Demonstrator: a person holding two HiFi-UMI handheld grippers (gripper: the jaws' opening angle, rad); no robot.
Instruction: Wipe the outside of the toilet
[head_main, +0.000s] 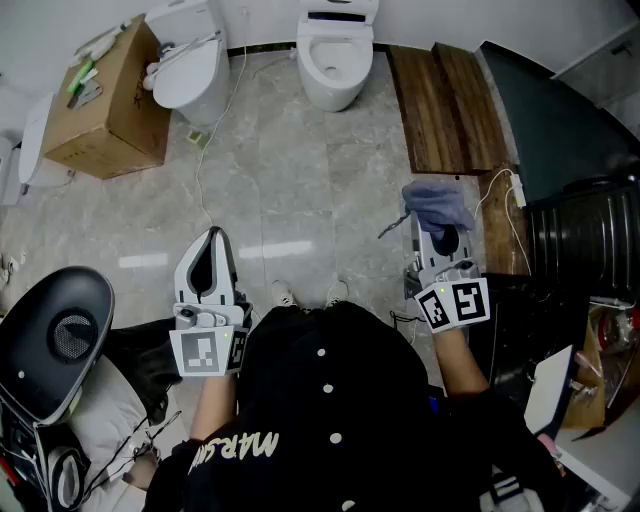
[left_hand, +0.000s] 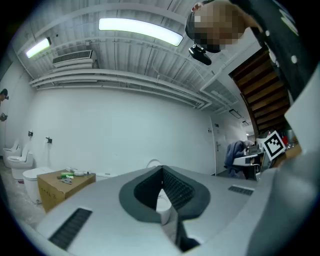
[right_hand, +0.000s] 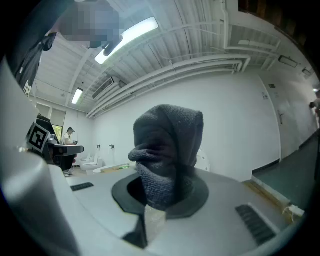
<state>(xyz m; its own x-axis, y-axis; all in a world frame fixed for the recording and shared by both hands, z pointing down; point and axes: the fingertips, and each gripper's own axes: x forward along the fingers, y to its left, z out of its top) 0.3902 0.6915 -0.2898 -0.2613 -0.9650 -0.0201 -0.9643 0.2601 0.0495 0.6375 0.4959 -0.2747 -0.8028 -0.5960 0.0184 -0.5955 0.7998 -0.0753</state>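
Observation:
A white toilet stands against the far wall, ahead of me and well beyond both grippers. My right gripper is shut on a blue-grey cloth, which bunches up over its tips. In the right gripper view the cloth rises out of the jaws and hides most of what lies ahead. My left gripper is held low on the left, shut with nothing in it. In the left gripper view the jaws of my left gripper meet, and a sliver of white toilet shows behind them.
A second toilet stands at the far left beside a cardboard box with small items on top. Dark wooden planks lie at the far right. A black chair is close on my left, and cables trail across the marble floor.

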